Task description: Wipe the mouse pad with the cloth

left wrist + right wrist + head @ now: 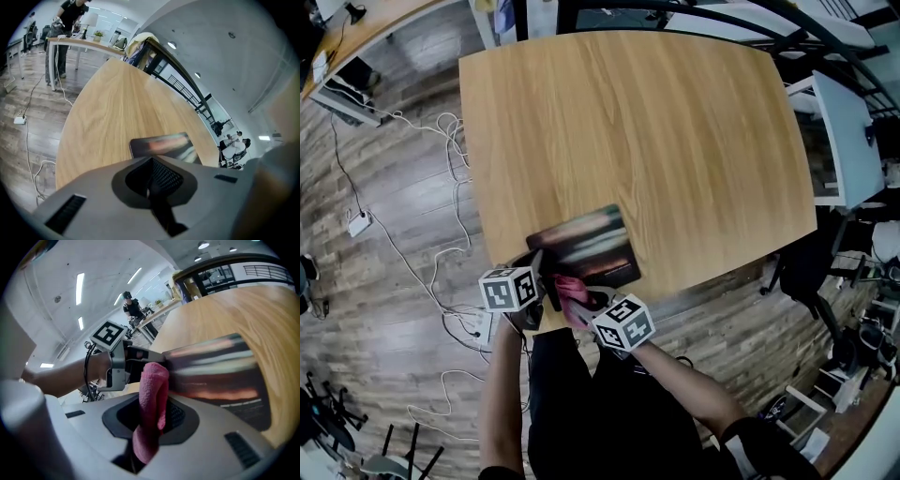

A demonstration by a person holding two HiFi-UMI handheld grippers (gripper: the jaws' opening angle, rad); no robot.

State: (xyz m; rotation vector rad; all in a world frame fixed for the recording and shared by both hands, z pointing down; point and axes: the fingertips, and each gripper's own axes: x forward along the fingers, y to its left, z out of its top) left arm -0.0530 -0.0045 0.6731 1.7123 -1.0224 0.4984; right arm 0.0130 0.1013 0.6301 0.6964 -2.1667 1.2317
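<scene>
The right gripper's (149,427) jaws are pinching a folded pink cloth (153,385), which is poking up out of them just beside the near edge of the mouse pad (220,376). The left gripper's (151,185) jaws are pressing together with nothing between them (only a thin dark seam is showing), and they are pointing at the pad's near left corner. The dark pad, with its streaky print, is lying flat near the front edge of the wooden surface (647,141), close to the person. Both grippers are hovering side by side at that edge, their marker cubes facing up. White cables (441,244) are trailing over the wooden floor on the left.
</scene>
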